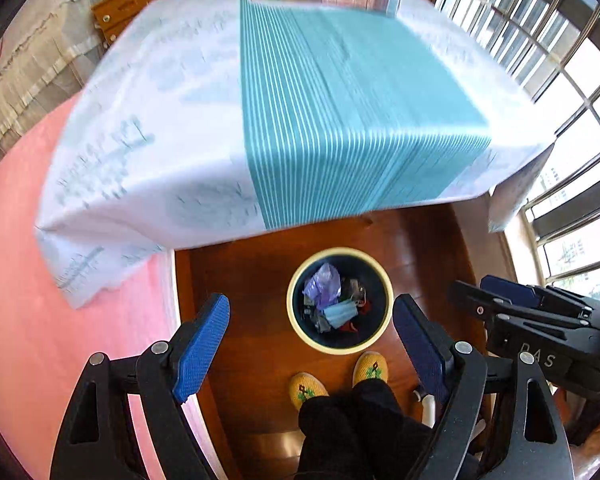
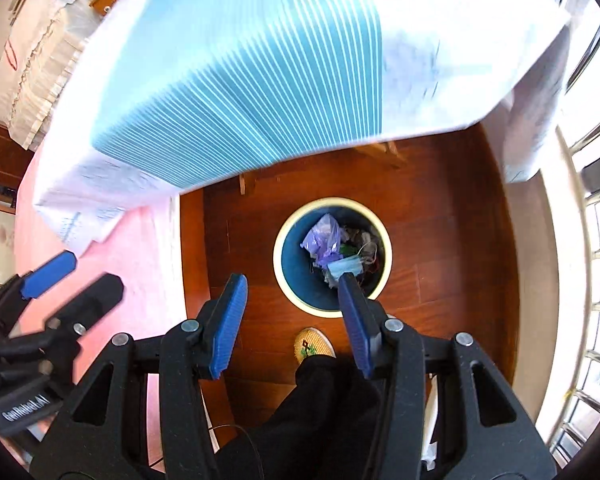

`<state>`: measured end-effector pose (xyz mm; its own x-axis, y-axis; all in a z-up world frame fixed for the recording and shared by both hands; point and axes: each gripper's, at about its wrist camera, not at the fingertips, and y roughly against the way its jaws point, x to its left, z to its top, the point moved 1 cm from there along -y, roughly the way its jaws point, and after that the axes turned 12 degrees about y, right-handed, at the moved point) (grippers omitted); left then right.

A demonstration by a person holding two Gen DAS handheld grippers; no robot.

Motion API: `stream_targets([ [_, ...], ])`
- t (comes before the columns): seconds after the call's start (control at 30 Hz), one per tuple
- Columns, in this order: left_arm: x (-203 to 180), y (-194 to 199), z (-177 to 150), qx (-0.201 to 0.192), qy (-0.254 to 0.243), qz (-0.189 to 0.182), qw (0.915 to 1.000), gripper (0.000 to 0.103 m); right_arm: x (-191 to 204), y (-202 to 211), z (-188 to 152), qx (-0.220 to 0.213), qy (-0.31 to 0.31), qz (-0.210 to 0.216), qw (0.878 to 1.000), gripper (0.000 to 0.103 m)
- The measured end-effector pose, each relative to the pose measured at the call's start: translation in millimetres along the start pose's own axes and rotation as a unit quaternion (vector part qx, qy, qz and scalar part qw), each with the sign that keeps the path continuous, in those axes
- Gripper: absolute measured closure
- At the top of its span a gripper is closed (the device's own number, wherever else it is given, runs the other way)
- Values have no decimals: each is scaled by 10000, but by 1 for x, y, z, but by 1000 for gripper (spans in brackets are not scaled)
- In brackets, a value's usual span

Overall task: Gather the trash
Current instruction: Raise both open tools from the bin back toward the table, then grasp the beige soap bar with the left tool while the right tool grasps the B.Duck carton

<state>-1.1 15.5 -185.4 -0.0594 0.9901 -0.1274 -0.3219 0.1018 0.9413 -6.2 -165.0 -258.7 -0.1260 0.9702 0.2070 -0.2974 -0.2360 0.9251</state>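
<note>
Your left gripper (image 1: pixel 312 344) fingers spread, empty; right gripper (image 2: pixel 292 316) fingers spread, empty too. Below: trash bin (image 1: pixel 300 328) on floor, holding purple bag (image 1: pixel 324 284), face mask (image 1: pixel 340 314). Both light, soft, crumply; pinch bunched fold. Counter (image 1: pixel 204 100) ahead.

Bare floor (image 2: pixel 440 208) rings the bin (image 2: pixel 288 296); table edge (image 2: pixel 260 160) overhangs beyond; slippered feet (image 1: pixel 306 390) crowd its near side.
</note>
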Motion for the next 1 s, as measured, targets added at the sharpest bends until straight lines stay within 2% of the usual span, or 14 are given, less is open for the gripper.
stream_targets([
  [0.23,7,101,39,-842,-82,-176,9963,18,28,92,28,-777,241,-233,9964,59],
  [0.5,18,174,89,-1547,131,-232,9876,21,41,167,63,-1515,213,-477,9871,59],
  [0.67,15,200,119,-1768,153,-393,9833,22,43,187,84,-1715,263,-563,9832,59],
  [0.77,8,209,133,-1914,69,-362,9808,22,42,191,98,-1797,346,-590,9813,59],
  [1.0,-5,196,178,-1985,16,-321,9796,22,28,180,153,-1811,563,-607,9800,59],
])
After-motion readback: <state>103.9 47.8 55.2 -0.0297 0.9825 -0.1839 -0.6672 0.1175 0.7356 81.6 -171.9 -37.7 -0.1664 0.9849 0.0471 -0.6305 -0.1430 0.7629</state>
